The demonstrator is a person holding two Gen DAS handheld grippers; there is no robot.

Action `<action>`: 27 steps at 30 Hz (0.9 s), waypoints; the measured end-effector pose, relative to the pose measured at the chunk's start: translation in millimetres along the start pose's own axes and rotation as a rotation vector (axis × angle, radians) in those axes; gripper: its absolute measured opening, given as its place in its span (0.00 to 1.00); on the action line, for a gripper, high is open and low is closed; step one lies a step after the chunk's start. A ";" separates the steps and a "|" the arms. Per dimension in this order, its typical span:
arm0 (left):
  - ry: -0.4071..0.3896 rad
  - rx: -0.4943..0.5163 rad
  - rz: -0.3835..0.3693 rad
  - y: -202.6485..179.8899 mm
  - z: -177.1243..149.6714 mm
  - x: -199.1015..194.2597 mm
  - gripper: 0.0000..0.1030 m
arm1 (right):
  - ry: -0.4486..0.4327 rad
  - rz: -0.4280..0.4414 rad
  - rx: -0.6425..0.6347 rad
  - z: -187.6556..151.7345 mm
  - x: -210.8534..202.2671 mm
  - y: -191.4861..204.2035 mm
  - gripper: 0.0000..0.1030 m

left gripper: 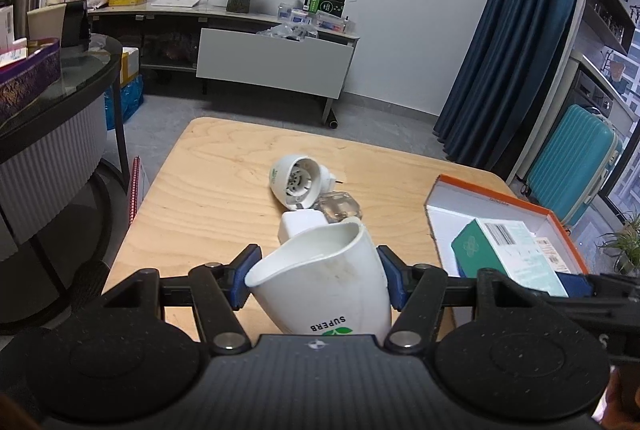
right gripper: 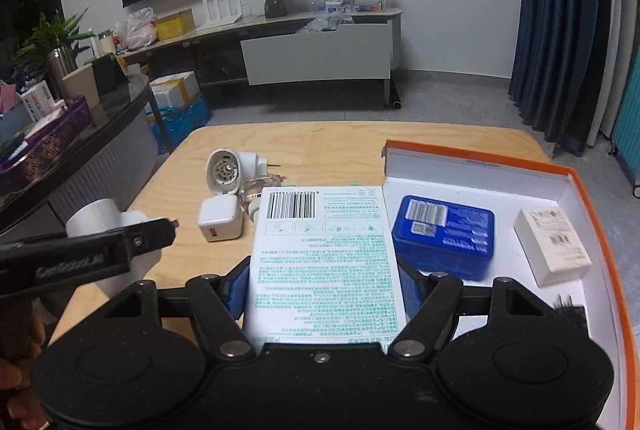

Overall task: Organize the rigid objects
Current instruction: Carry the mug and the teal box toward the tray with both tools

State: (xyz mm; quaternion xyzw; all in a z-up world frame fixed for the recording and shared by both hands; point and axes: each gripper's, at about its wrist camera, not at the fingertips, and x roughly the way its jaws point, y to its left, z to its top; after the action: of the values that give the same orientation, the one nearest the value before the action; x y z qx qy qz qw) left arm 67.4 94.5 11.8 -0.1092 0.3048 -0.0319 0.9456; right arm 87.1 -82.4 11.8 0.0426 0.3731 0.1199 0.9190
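Note:
My left gripper (left gripper: 316, 276) is shut on a white mug (left gripper: 320, 282) marked SUPERB, held tilted above the wooden table (left gripper: 208, 198). It also shows in the right wrist view (right gripper: 108, 230) at the left. My right gripper (right gripper: 324, 290) is shut on a green and white box (right gripper: 324, 258), held above the left edge of the orange-rimmed box (right gripper: 592, 190). That box holds a blue tin (right gripper: 444, 234) and a small white carton (right gripper: 552, 246). The green box also shows in the left wrist view (left gripper: 504, 250).
On the table lie a round white device (left gripper: 298, 180), a white charger cube (left gripper: 300, 224) and a clear glass piece (left gripper: 340, 208). A dark counter (left gripper: 52, 102) stands at the left, a teal suitcase (left gripper: 576, 158) at the right.

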 end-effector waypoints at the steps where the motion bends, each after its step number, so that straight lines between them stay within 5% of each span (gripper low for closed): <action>1: -0.001 0.006 0.001 -2.4 -0.3 -2.0 0.61 | -0.004 -0.002 0.004 -1.1 -4.3 -0.8 0.81; 27: -0.001 0.071 -0.011 -40.3 -5.8 -25.8 0.61 | -0.091 -0.043 0.065 -15.5 -63.5 -32.0 0.82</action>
State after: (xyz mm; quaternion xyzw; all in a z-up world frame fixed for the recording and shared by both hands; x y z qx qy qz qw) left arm 43.3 57.5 31.1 -0.0775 0.3025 -0.0479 0.9488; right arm 38.4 -129.5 38.3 0.0701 0.3356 0.0860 0.9355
